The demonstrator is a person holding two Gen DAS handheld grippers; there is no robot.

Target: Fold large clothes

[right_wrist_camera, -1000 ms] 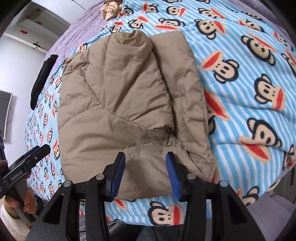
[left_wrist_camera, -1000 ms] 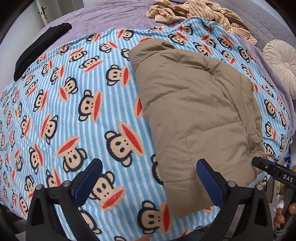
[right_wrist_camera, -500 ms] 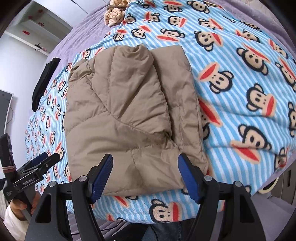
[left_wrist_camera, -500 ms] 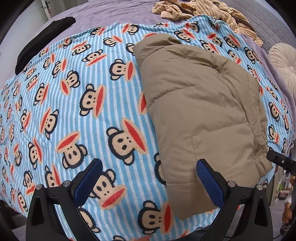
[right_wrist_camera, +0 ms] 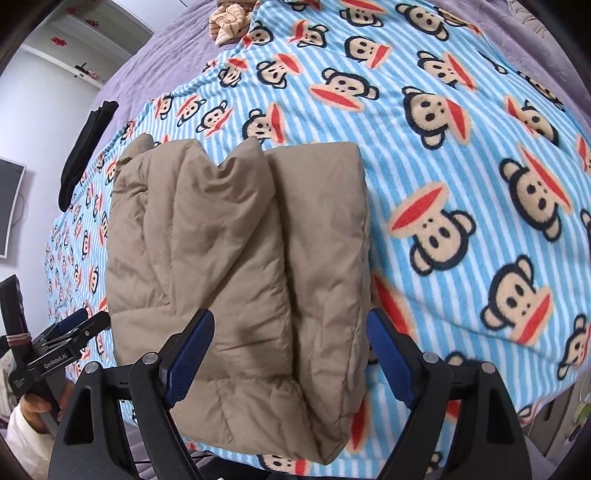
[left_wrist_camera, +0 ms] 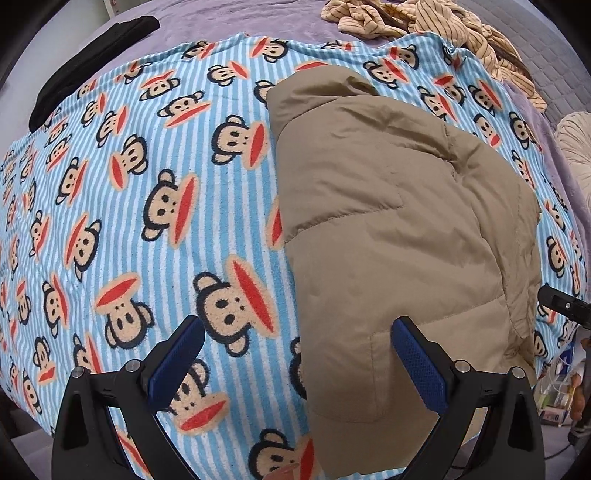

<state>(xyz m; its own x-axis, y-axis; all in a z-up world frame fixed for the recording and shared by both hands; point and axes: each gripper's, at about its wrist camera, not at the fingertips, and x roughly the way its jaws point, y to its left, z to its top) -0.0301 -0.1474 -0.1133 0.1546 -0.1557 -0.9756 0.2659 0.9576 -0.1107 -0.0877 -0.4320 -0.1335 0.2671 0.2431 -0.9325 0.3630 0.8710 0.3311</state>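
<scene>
The tan puffer jacket (right_wrist_camera: 236,258) lies on the monkey-print blanket (right_wrist_camera: 461,184), long axis running away from both grippers (each with jaws spread, holding nothing), its near hem directly before the right gripper (right_wrist_camera: 288,354), nearer than the left gripper (left_wrist_camera: 295,365).

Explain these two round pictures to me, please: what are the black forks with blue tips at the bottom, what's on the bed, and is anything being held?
Each picture comes from a fisheye camera mounted on a handheld gripper, looking forward along its two fingers. A person carries one in each hand; there is no robot arm. The left gripper shows in the left wrist view, the right gripper in the right wrist view. Both stand open and hold nothing. On the bed lies a striped monkey-print blanket, and on it a tan padded jacket, already folded over itself. Behind are a crumpled striped garment and a black garment. The right view also catches the left gripper from the side.
</scene>
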